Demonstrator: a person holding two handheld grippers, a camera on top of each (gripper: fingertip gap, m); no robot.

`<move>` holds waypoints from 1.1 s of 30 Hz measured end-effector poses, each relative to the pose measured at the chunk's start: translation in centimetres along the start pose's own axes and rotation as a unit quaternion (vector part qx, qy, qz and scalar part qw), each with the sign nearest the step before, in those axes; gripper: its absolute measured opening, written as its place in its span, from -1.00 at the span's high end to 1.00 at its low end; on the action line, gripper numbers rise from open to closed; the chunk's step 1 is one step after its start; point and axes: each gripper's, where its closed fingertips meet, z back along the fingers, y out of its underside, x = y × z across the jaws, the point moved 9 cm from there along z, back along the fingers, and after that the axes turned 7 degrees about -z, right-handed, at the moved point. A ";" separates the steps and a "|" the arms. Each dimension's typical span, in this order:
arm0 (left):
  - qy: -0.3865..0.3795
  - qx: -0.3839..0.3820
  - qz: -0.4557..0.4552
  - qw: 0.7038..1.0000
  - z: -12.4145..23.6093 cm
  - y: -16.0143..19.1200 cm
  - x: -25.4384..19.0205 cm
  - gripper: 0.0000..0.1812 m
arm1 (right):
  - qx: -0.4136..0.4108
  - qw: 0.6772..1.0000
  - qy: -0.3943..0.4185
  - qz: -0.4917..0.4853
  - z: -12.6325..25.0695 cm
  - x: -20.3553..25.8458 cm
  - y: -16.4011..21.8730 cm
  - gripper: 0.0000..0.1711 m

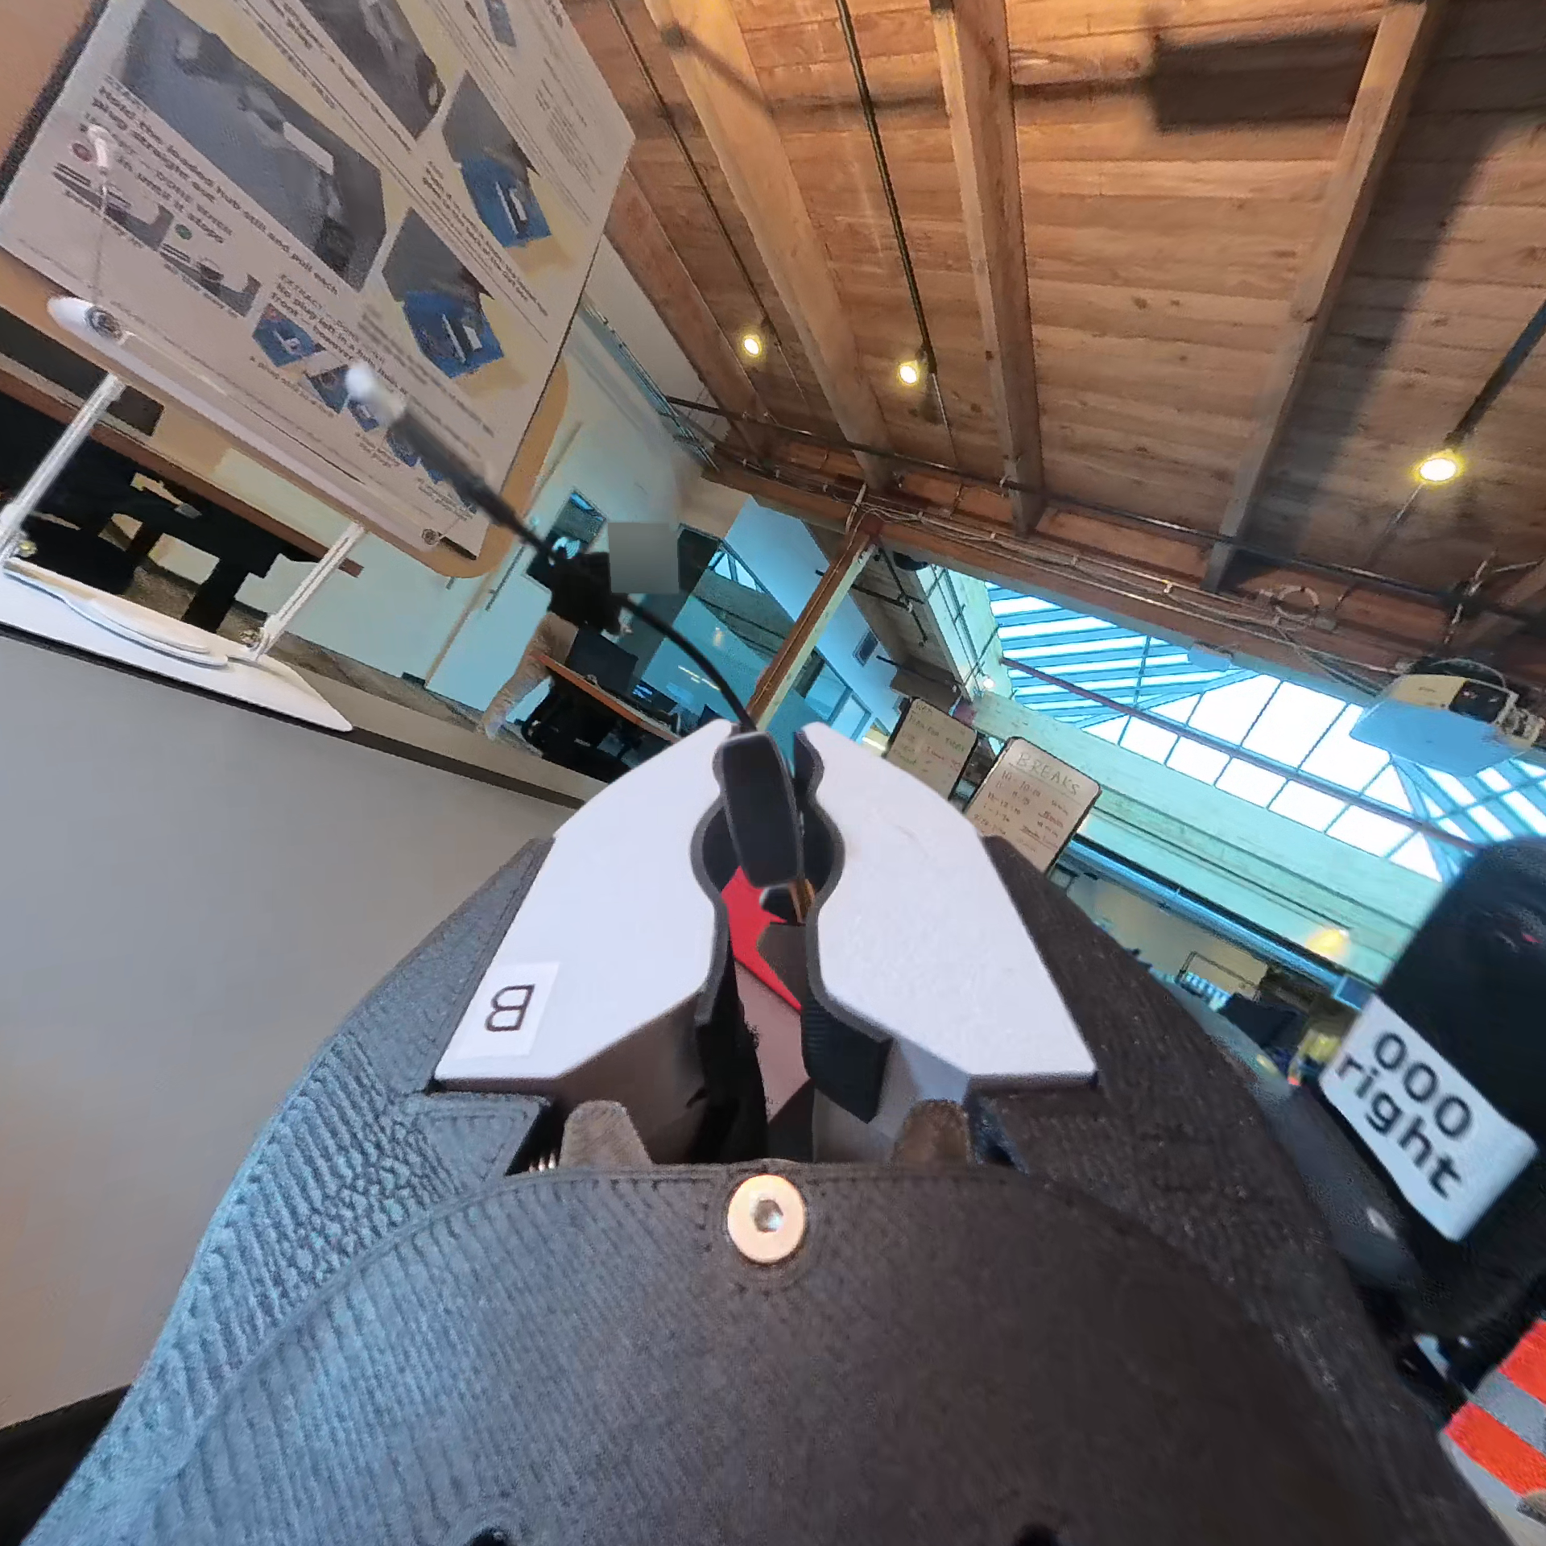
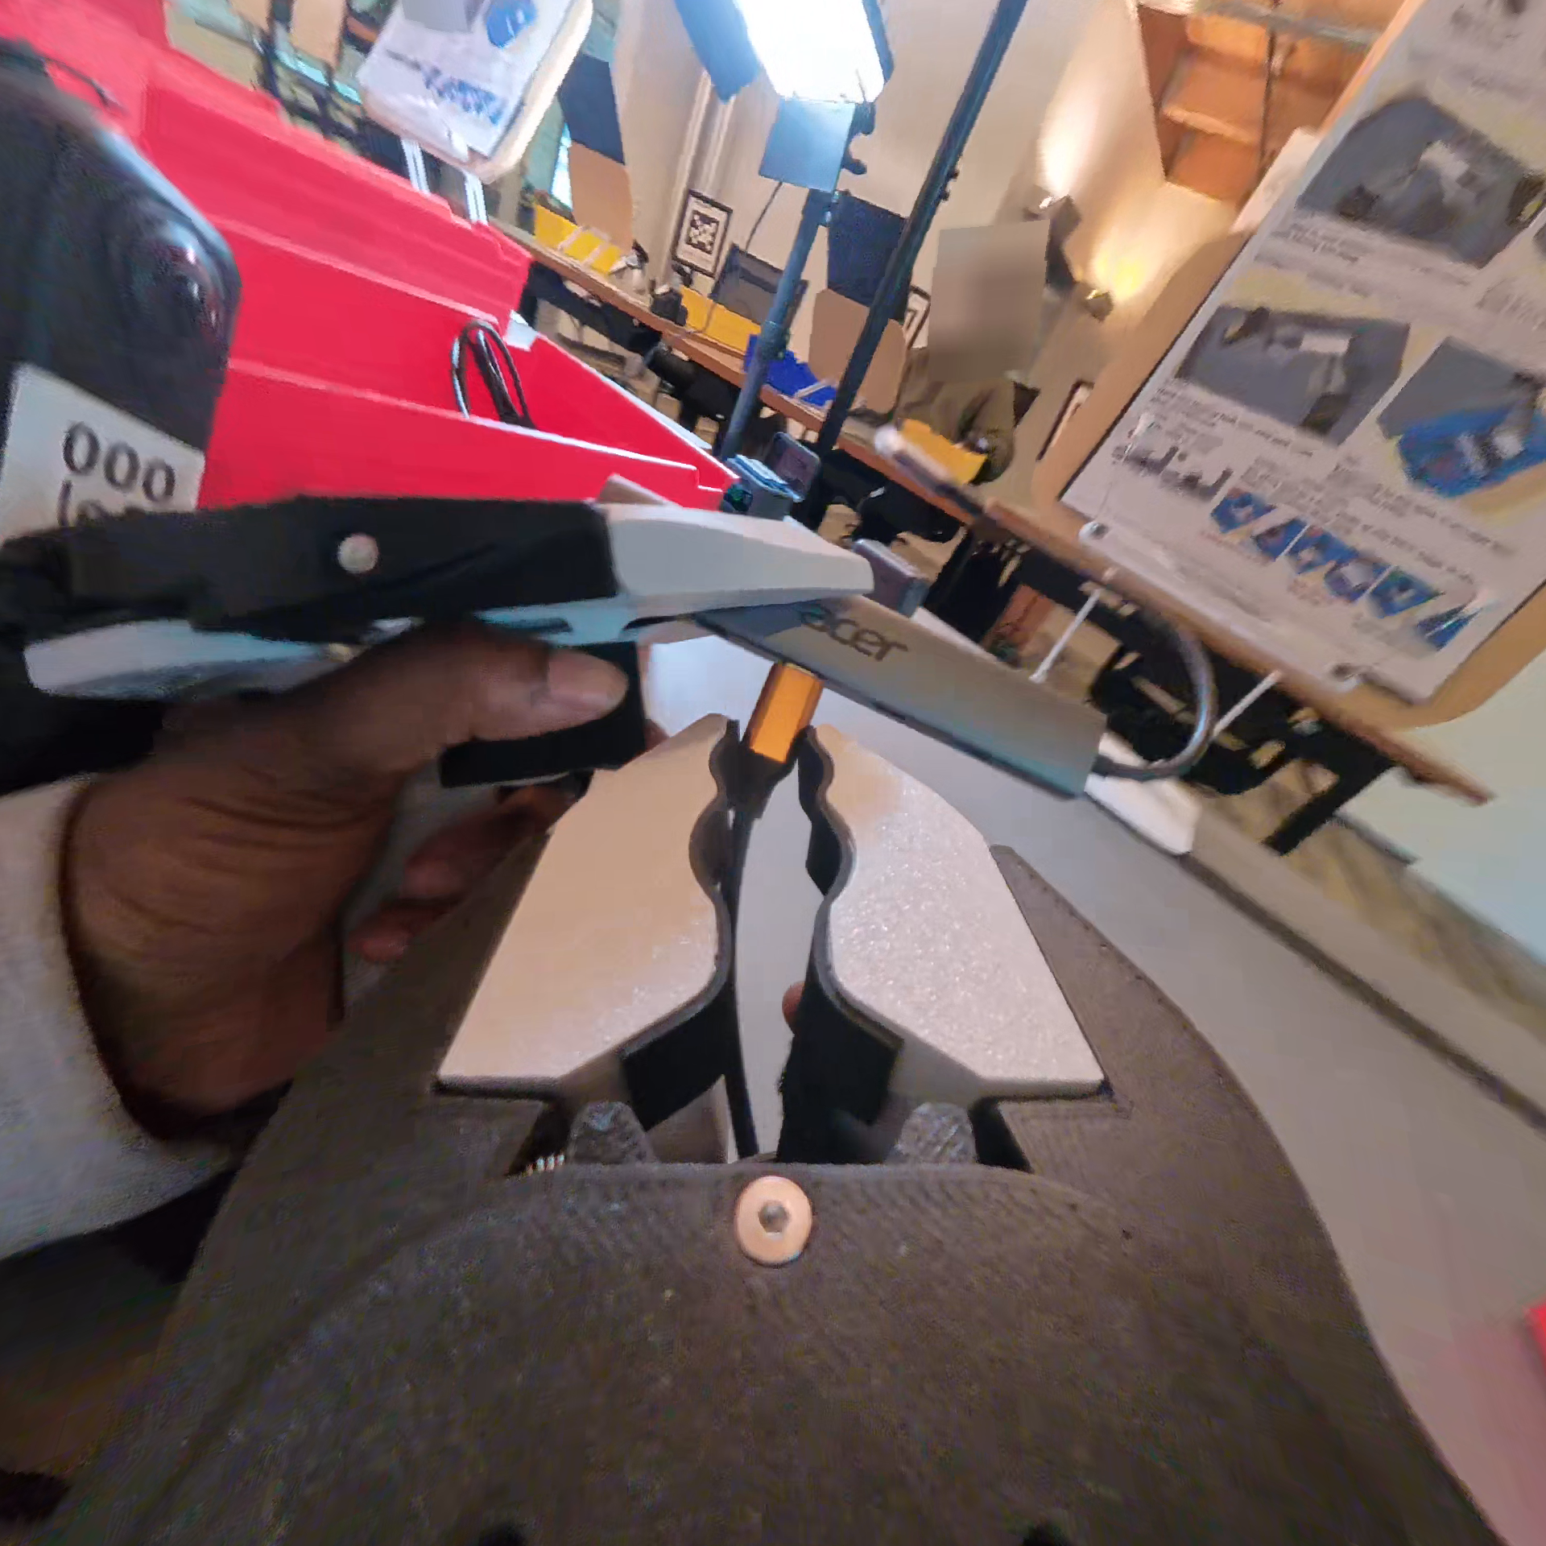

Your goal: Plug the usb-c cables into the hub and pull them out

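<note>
Hub (image 2: pixel 937 678) sits pinched in left gripper (image 2: pixel 836 577) jaws; right gripper (image 2: pixel 765 753) jaws pinch orange plug (image 2: pixel 782 711) beneath it.

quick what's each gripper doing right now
Left gripper: closed on the grey hub, held up off the table.
Right gripper: closed on the orange usb-c plug, which sits at the hub's edge.

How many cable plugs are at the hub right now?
2: an orange plug in the right hand-held gripper meets the near edge of the hub; a dark plug sits at its far edge. Others may be hidden.
</note>
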 end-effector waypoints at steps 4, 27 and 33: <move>-0.007 0.007 -0.009 1.000 -0.2 0.1 0.0 0.88 | 0.013 0.999 -0.046 0.006 0.1 -1.3 -0.2 0.84; 0.052 0.013 0.064 0.997 0.2 -0.1 0.5 0.90 | -0.026 0.996 0.027 0.080 -0.1 0.1 -0.4 0.86; 0.030 0.020 0.034 0.999 -0.1 0.1 0.4 0.90 | -0.011 0.999 -0.010 0.044 0.0 -1.5 -0.1 0.92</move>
